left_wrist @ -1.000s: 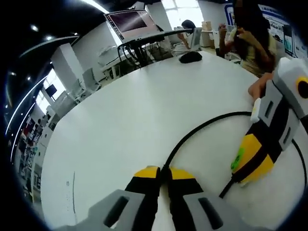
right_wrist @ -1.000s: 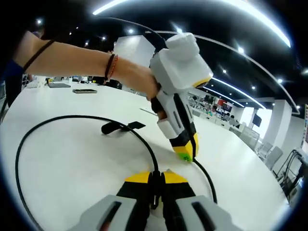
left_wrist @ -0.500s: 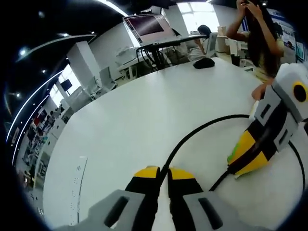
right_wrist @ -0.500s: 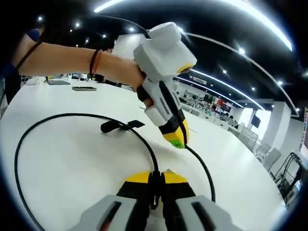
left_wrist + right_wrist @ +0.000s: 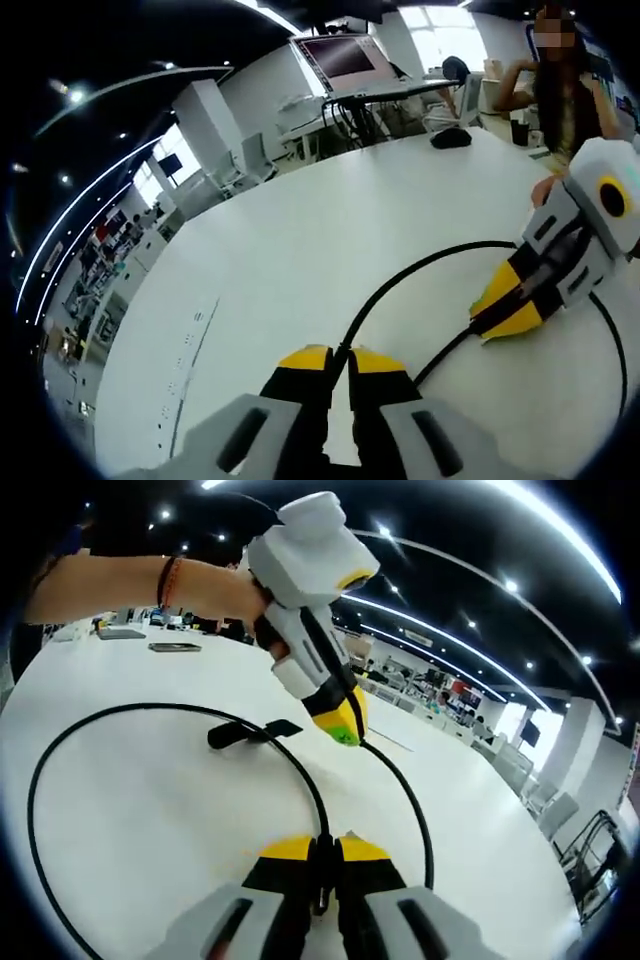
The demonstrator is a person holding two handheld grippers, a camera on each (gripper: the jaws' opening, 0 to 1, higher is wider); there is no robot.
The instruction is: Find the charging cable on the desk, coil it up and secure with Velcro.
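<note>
A black charging cable [image 5: 400,280] lies in a wide loop on the white table [image 5: 300,230]. My left gripper [image 5: 340,358] is shut on one strand of it. In the right gripper view this left gripper [image 5: 345,732] hangs above the table, held by a hand, and the cable [image 5: 424,825] trails down from its yellow tips. My right gripper [image 5: 325,845] is shut on the cable where the loop closes. In the left gripper view it [image 5: 480,325] stands at the right, down on the table. A black Velcro strap [image 5: 250,733] lies on the cable at the loop's far side.
A phone [image 5: 175,647] and a laptop [image 5: 120,633] lie at the table's far edge. A small black object [image 5: 450,138] sits across the table, with a seated person [image 5: 560,90] nearby. A monitor [image 5: 340,55] and office chairs stand beyond the table.
My left gripper has risen off the table, lifting its strand of cable with it. My right gripper has stayed shut at the loop's crossing.
</note>
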